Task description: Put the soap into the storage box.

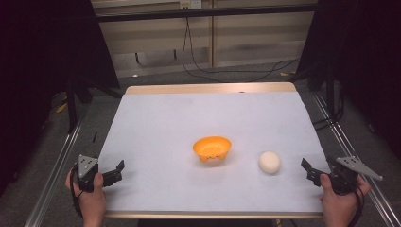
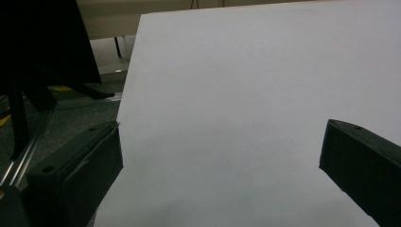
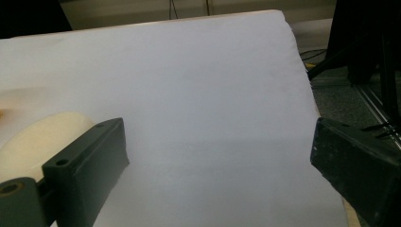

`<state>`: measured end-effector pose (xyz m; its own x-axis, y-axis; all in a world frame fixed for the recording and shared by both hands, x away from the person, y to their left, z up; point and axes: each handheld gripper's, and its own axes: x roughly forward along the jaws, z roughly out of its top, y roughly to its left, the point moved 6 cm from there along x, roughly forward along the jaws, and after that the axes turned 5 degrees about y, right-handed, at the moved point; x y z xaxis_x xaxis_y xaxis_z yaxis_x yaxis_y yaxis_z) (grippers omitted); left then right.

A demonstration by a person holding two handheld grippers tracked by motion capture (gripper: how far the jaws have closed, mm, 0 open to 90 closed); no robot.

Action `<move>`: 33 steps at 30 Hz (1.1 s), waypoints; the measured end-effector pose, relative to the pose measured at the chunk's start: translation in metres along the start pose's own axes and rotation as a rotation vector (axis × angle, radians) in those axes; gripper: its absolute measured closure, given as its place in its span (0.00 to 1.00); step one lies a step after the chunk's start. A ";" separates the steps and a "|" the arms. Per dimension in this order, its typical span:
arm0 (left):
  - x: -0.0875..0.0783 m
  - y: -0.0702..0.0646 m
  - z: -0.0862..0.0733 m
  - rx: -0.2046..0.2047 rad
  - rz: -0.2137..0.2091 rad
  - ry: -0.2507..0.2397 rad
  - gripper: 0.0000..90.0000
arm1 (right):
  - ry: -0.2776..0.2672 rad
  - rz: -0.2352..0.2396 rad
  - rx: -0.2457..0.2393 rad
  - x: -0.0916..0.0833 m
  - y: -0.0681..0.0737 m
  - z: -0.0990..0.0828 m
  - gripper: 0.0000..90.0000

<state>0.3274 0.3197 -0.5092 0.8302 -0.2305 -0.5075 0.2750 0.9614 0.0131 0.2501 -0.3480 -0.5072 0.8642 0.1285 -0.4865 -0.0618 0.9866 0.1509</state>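
The cream ball (image 1: 269, 162) lies on the white table (image 1: 189, 123), just right of the orange bowl (image 1: 212, 148) and near the right hand-held gripper (image 1: 307, 168), whose jaws stand wide with nothing between them. The left hand-held gripper (image 1: 118, 169) hovers at the table's near left edge, jaws wide too. No writing is readable anywhere.

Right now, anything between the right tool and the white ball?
Nothing. In the high view only bare white table cover separates the open right tool from the white ball.
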 end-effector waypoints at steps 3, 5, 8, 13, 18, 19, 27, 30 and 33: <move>0.000 0.000 0.000 0.005 -0.004 0.007 0.00 | 0.039 0.009 -0.006 0.001 0.001 0.001 0.02; 0.000 0.000 0.000 0.002 -0.005 0.002 0.00 | 0.071 -0.001 -0.007 0.001 0.002 0.002 0.01; 0.000 0.000 0.000 -0.005 -0.007 -0.002 0.00 | 0.134 0.007 0.036 0.004 0.005 0.004 0.01; 0.000 0.001 0.000 -0.001 -0.003 0.005 0.00 | 0.259 -0.031 0.041 0.012 0.015 0.007 0.02; 0.000 0.000 0.000 0.000 -0.002 0.006 0.00 | 0.339 -0.044 0.046 0.018 0.018 0.004 0.04; 0.000 0.000 0.000 0.002 -0.004 0.007 0.00 | 0.350 -0.046 0.047 0.018 0.018 0.003 0.05; 0.000 0.000 0.000 0.004 -0.004 0.008 0.00 | 0.400 -0.072 0.052 0.015 0.017 0.007 0.13; 0.000 0.000 0.000 -0.001 -0.003 0.004 0.00 | 0.414 -0.062 0.062 0.015 0.018 0.010 0.13; 0.000 0.000 0.000 0.004 -0.004 0.007 0.00 | 0.419 -0.052 0.036 0.016 0.019 0.012 0.14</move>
<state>0.3275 0.3200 -0.5094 0.8258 -0.2330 -0.5136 0.2800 0.9599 0.0147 0.2685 -0.3286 -0.5021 0.5878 0.1153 -0.8007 0.0007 0.9897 0.1430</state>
